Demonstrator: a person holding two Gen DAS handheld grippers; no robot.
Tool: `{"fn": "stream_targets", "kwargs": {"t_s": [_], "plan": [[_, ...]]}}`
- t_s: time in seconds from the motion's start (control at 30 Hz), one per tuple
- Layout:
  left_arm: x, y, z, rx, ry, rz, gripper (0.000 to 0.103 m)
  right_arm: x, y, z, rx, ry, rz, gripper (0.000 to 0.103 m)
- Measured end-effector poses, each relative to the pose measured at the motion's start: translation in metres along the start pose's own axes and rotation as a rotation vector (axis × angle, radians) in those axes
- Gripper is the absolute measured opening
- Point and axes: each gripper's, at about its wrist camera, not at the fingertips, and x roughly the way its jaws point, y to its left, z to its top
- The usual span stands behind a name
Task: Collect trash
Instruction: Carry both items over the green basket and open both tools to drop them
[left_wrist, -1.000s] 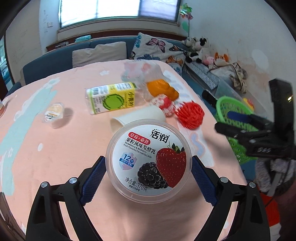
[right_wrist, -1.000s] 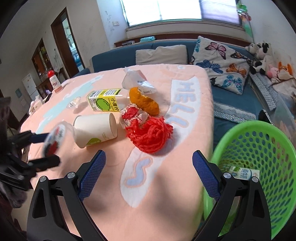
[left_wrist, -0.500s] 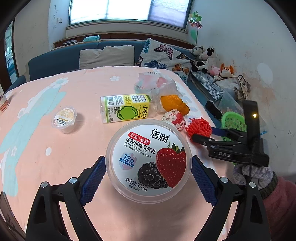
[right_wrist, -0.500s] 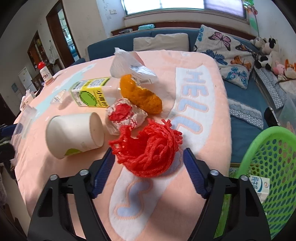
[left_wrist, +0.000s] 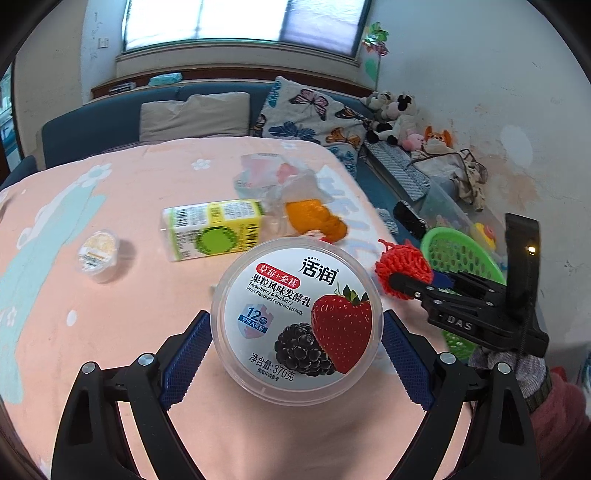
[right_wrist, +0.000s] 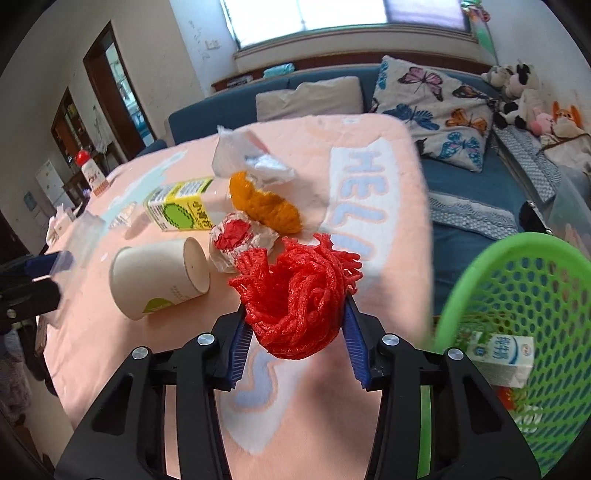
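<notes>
The red foam net (right_wrist: 299, 295) is clamped between the blue pads (right_wrist: 242, 339) of the right gripper (right_wrist: 297, 338), held above the right edge of the table (right_wrist: 155, 354). In the left wrist view the same red foam net (left_wrist: 404, 271) sits at the tip of the right gripper (left_wrist: 413, 286), just in front of the green basket (left_wrist: 461, 254).

The green basket (right_wrist: 517, 258) stands beside the table's right edge, off the table. A white milk carton (right_wrist: 498, 356) lies inside it.

The yogurt tub (left_wrist: 297, 319) is clamped between the blue pads (left_wrist: 186, 354) of the left gripper (left_wrist: 295, 354), lid facing the camera, above the near part of the table (left_wrist: 110, 317). The left gripper (right_wrist: 33, 284) appears blurred at the left border of the right wrist view.

Remaining items lie on the table's pink cloth:
- A white paper cup (right_wrist: 160, 277) lies on its side, toward the near left.
- A red-and-white crumpled wrapper (right_wrist: 236, 240) lies just beside the cup's base.
- An orange foam net (right_wrist: 266, 206) lies behind the wrapper.
- A clear plastic bag (right_wrist: 247, 155) lies behind the orange net, touching it.
- A yellow-green juice carton (right_wrist: 179, 210) lies on its side, left of the orange net.
- A small clear cup (left_wrist: 98, 254) stands toward the left edge, well apart from the carton.
</notes>
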Motion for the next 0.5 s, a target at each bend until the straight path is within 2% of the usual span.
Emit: {"fn": "stream_targets", "kwargs": {"t_s": [0.2,0.5], "plan": [[0.010,-0.032,0.009,0.044,0.009,-0.048,0.087,-0.041,-0.025,-0.010,0.034,-0.043,-0.056,0.046],[0.030,-0.085,0.025,0.120,0.031,-0.116,0.087,-0.092,-0.088,-0.030,0.132,-0.081,-0.197,0.047]]}}
